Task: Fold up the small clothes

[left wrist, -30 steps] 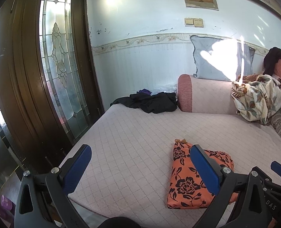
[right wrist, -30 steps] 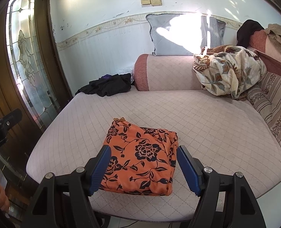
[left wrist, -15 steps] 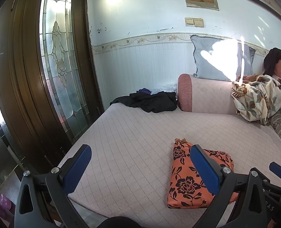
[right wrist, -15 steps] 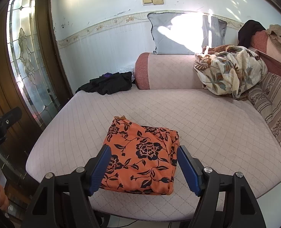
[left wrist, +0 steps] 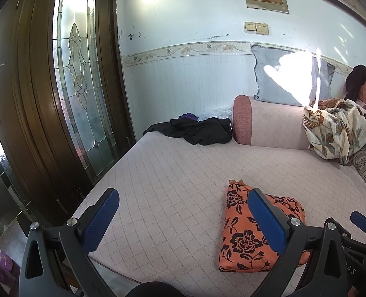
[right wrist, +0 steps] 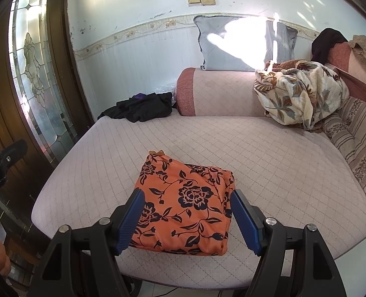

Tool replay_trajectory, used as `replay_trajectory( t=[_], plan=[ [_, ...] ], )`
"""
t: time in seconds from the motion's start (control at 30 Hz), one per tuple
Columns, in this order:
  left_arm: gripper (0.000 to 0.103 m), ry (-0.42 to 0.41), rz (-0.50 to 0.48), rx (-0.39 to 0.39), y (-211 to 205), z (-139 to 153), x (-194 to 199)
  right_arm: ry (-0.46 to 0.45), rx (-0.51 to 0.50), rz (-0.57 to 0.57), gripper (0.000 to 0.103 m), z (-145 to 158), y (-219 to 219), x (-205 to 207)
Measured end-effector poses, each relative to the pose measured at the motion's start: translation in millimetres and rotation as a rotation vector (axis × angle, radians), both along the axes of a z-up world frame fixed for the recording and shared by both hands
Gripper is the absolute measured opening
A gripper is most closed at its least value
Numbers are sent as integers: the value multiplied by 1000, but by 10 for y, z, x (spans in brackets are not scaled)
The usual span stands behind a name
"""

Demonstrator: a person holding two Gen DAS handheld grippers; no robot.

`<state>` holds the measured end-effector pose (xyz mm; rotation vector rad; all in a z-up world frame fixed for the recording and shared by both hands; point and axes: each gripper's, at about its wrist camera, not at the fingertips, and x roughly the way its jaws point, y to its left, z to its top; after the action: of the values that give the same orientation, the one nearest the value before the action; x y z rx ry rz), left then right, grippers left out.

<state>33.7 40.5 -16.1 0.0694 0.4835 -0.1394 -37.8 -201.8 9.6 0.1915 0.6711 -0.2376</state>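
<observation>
Orange floral garment [right wrist: 183, 203] lies folded into a compact square near front edge of bed [right wrist: 269, 153]. Both hand-held grippers, left [left wrist: 183, 220] & right [right wrist: 186, 220], jaws apart, empty. Black clothes [right wrist: 143, 107] at back unfolded: prob. next.

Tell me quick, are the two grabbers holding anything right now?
Left gripper: open, holding nothing.
Right gripper: open, holding nothing; the folded orange cloth lies on the couch beyond its fingers.
</observation>
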Motion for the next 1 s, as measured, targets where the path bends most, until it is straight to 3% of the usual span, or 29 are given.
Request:
replay_trajectory(
  t=[0.33,1.0],
  plan=[
    [103,-2,-1,-13,-1,37,79,12,-42,-46,75,142,2,114],
    [103,21,29,-19,36,-2,234,-3,-76,-23,75,288,98,311]
  ],
)
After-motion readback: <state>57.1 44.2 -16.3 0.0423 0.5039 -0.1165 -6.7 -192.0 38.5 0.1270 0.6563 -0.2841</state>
